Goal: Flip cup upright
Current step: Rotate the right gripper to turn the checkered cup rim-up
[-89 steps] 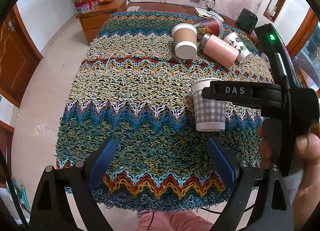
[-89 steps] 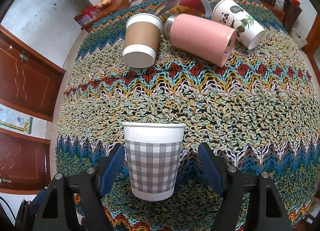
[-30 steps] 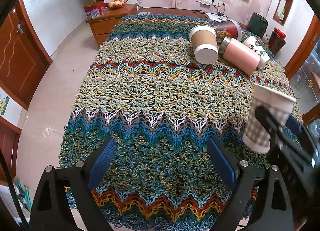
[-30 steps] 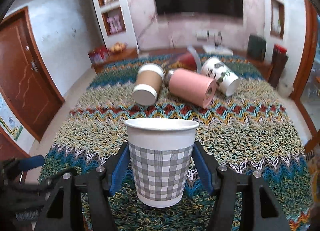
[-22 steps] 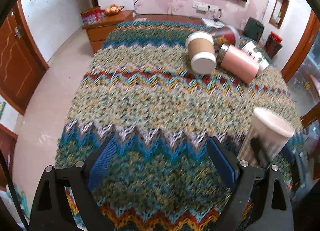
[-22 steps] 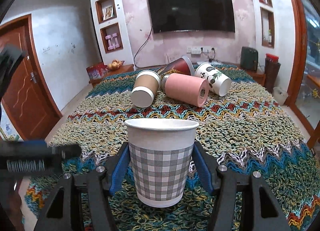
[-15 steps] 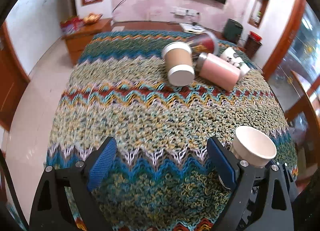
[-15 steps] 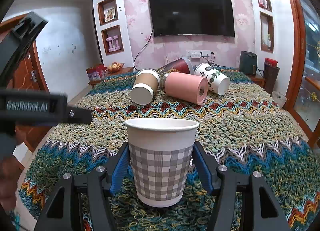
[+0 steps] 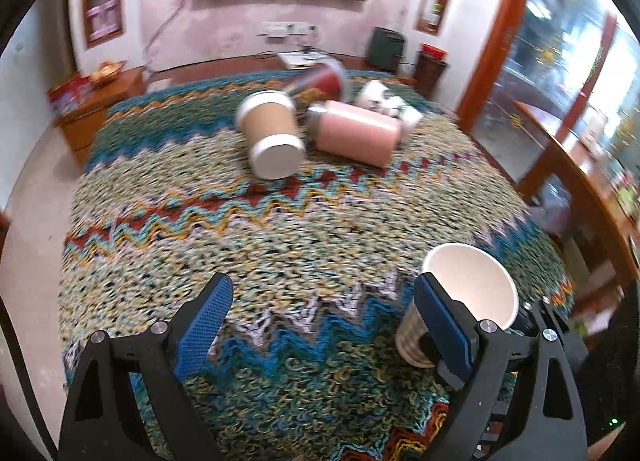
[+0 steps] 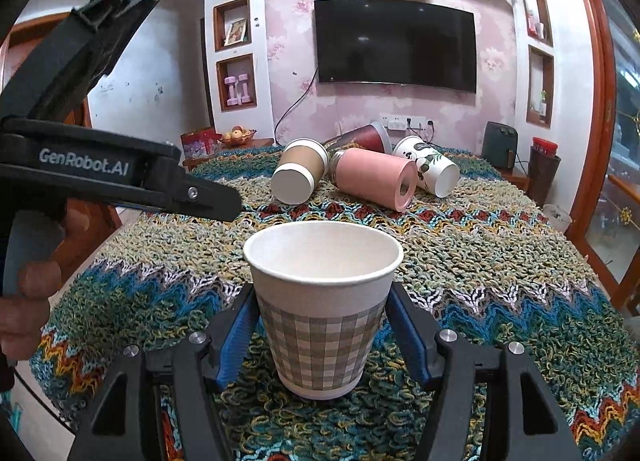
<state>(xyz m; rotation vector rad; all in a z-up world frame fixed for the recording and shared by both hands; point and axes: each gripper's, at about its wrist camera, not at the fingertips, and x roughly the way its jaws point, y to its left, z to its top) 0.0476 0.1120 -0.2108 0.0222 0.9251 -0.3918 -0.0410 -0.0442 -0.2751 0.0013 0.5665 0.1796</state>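
One checked cup [image 10: 322,303] upright, seemingly clamped in right gripper [image 10: 322,335]

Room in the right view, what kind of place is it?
Probably a home living room: a wall-mounted TV, built-in shelves with knick-knacks, and a table under a knitted cloth strewn with cups.

A looped zigzag rug [image 10: 500,261] in teal, red, yellow and cream is covering the table and hanging over its near edge. Toward the far end, four cups are lying on their sides in a tight cluster: a brown sleeved cup [image 10: 298,173] at the left, a pink tumbler [image 10: 372,177] just beside it, a panda cup [image 10: 428,171] at the right, and a red cup [image 10: 366,139] behind (partly hidden). Near the front, a checked paper cup [image 10: 322,309] is sitting upright, mouth up.
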